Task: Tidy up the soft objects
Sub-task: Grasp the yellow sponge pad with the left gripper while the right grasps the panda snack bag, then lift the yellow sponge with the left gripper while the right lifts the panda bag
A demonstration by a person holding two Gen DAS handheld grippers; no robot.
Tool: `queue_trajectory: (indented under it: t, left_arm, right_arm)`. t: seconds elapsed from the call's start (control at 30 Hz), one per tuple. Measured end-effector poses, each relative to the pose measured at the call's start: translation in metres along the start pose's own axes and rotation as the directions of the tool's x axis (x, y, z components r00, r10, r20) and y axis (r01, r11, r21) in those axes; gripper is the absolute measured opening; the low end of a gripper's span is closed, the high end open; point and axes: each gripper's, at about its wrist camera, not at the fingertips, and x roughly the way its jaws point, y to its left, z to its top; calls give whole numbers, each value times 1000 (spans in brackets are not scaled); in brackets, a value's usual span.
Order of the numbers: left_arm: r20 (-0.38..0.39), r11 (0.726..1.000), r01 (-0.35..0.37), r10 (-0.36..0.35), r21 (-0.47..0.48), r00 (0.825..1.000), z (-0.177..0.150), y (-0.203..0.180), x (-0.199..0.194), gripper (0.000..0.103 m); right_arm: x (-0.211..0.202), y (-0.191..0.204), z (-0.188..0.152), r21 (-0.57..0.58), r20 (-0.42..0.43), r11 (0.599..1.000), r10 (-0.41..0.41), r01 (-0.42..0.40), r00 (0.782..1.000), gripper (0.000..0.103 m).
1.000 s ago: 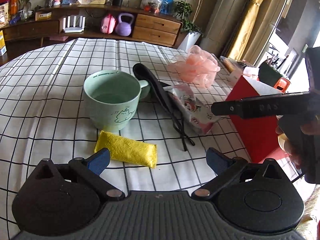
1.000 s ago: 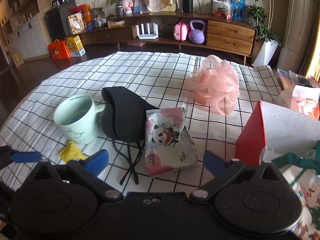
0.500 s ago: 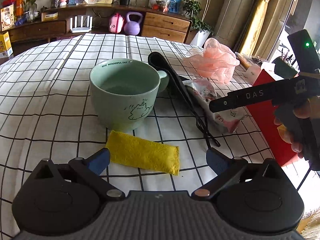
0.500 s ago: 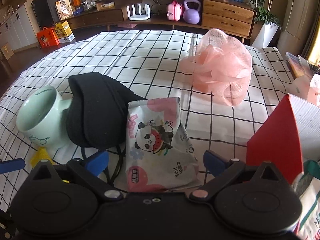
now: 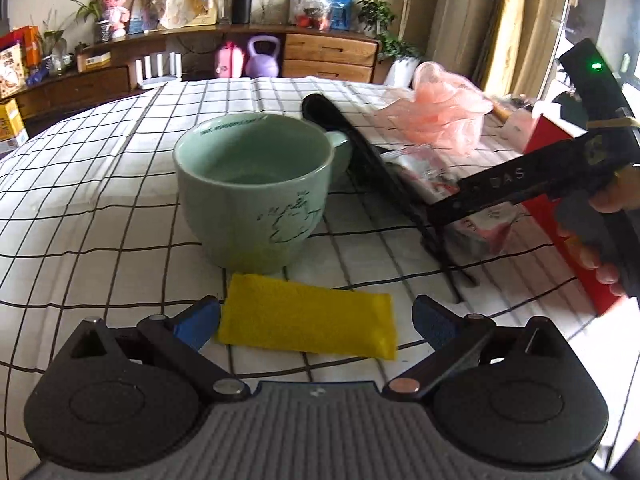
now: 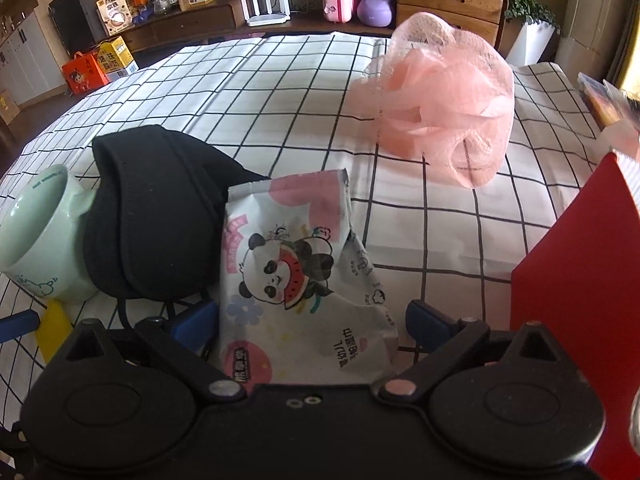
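Both of our hand-held grippers have closed in on the counter (image 5: 80,184) over the last second, so that each soft thing now fills the space in front of its fingers. Our left hand-held gripper (image 5: 316,320) hangs low with its jaws wide apart, and the yellow sponge (image 5: 306,322) lies flat between the blue pads, just in front of the green mug (image 5: 256,196). Our right hand-held gripper (image 6: 312,320) is likewise spread open, with the near end of the panda wipes pack (image 6: 296,276) lying between its fingers; the pack leans against the black pouch (image 6: 160,216), which in turn rests against the mug. The pink mesh pouf (image 6: 444,104) sits further back, well apart from the rest, and the red box (image 6: 580,264) stands at the right edge.

We judge this to be the approach step: nothing is gripped yet, and both soft items are lined up for a pick. Next we need to lower each hand-held gripper a touch further and squeeze. The sponge is thin, so the left pads must reach the cloth level; the pack is crinkly and may slip. Where they should go we cannot tell for sure, though the red box seems likely.
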Motion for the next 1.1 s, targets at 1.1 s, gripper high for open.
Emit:
queue_trajectory:
  t: [1.1]
  left_arm:
    - [40,999,-32,33,-8,999,-5,0,-9,77]
  right_arm:
    - [-67,14,-36,39,128,999,-32,27,991,79]
